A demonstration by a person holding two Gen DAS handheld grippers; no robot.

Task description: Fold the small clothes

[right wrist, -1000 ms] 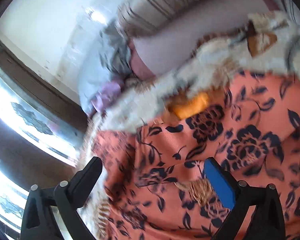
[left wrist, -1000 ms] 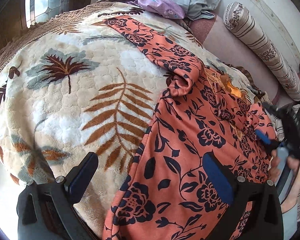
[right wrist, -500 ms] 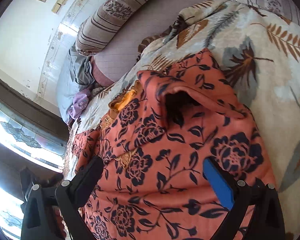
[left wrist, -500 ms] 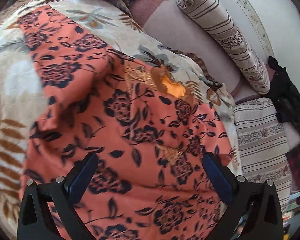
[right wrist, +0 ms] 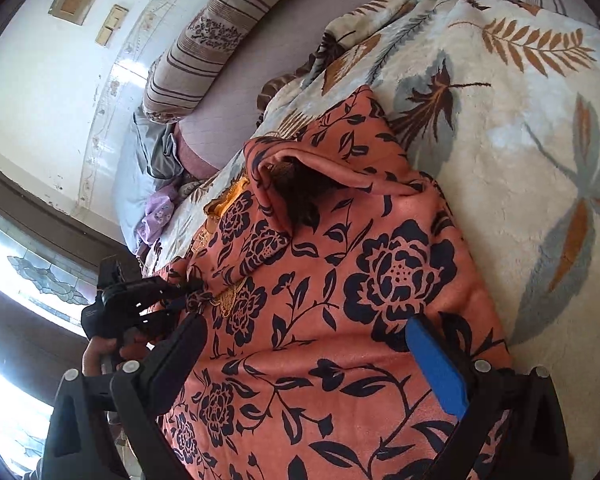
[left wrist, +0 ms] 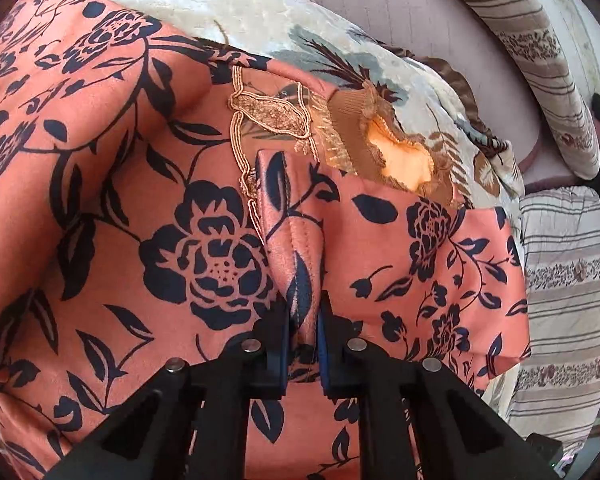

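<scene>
- left gripper point(left wrist: 303, 322): jaws pinched on a raised fold of the orange floral garment point(left wrist: 148, 208).
- right gripper point(right wrist: 304, 354): jaws wide, hovering above the same cloth, holding nothing.
- the garment lies spread on a cream leaf-print blanket point(right wrist: 520, 168).
- farther off, a striped bolster point(right wrist: 220, 36) by the wall.

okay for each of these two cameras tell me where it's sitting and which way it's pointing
Left wrist: rides the left gripper, looking along its fingers, shut on a pinched fold of the orange floral garment.
Right wrist: rides the open right gripper, over the garment; the person's left hand shows.
Shared: garment, leaf-print blanket, striped bolster.
</scene>
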